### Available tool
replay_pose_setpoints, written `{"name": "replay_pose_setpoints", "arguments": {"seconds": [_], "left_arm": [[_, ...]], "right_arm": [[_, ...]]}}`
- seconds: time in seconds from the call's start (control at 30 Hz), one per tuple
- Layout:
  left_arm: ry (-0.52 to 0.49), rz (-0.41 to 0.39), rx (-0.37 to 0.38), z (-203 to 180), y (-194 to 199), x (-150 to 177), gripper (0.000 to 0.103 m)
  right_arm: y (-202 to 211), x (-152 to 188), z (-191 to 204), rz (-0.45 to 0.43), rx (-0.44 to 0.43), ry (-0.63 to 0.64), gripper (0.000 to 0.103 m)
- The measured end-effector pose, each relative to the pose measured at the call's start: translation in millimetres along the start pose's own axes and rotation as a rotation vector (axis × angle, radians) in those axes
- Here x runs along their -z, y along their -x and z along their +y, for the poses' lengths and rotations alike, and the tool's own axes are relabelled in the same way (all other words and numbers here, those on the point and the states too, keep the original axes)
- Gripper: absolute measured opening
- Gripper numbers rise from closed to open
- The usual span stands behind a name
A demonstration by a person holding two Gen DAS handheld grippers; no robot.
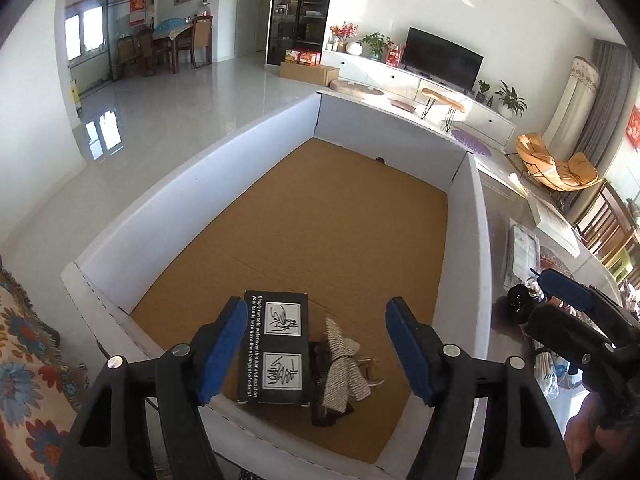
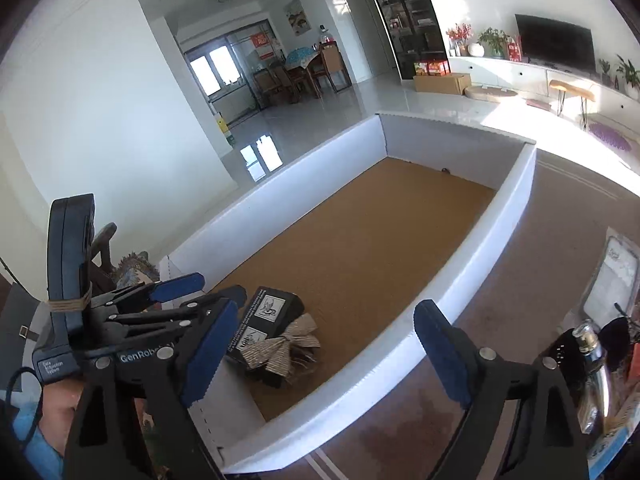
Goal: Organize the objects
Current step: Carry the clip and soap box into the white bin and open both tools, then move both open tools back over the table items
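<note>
A big white-walled box (image 1: pixel 180 200) with a brown cardboard floor fills both views. In its near corner lies a black printed carton (image 1: pixel 276 348) (image 2: pixel 266 316). A striped ribbon bow (image 1: pixel 344 364) (image 2: pixel 280 350) on a dark item leans against the carton's right side. My left gripper (image 1: pixel 316 308) hangs open above the two, its blue pads touching neither; the right wrist view shows the left gripper (image 2: pixel 218 286) at the left. My right gripper (image 2: pixel 326 308) stands wide open over the box's near right wall, with nothing between its fingers.
Right of the box, on the brown carpet (image 2: pixel 560 220), stand a dark bottle with a silver cap (image 2: pixel 592 344) (image 1: pixel 520 304) and a flat plastic-wrapped packet (image 2: pixel 616 276). A flowered cloth (image 1: pixel 28 340) lies at the left. Most of the box floor is bare.
</note>
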State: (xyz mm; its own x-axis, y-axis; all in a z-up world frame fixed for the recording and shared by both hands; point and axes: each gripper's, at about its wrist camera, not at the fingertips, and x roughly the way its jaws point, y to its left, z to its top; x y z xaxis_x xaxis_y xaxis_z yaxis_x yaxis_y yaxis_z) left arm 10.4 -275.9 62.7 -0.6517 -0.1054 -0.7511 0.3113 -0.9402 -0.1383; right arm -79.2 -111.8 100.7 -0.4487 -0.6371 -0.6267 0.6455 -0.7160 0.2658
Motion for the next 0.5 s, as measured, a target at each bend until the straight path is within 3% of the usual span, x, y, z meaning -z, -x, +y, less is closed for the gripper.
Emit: {"name": "replay_pose_setpoints", "arguments": {"seconds": [0.13, 0.27, 0.3, 0.37, 0.5], "left_arm": [[-0.075, -0.010, 0.143, -51.2, 22.4, 20.7, 0.071], [-0.211, 0.022, 0.290, -125.6, 27.9, 53.6, 0.090], [-0.243, 0.036, 0.309, -143.1, 24.3, 63.2, 0.091], [-0.297, 0.084, 0.325, -177.5, 8.6, 80.1, 0.091], [-0.372, 0.180, 0.286, -226.2, -35.2, 107.3, 0.091]], "right_arm": [[46.1, 51.9, -49.1, -0.027, 0.130, 0.004, 0.099], [95.9, 122.1, -113.5, 0.001, 0.312, -0.049, 0.099], [107.9, 136.4, -131.8, 0.018, 0.354, -0.079, 0.099], [127.2, 164.2, -164.6, 0.057, 0.431, -0.141, 0.099], [154.8, 205.6, -211.3, 0.122, 0.591, -0.224, 0.099]]}}
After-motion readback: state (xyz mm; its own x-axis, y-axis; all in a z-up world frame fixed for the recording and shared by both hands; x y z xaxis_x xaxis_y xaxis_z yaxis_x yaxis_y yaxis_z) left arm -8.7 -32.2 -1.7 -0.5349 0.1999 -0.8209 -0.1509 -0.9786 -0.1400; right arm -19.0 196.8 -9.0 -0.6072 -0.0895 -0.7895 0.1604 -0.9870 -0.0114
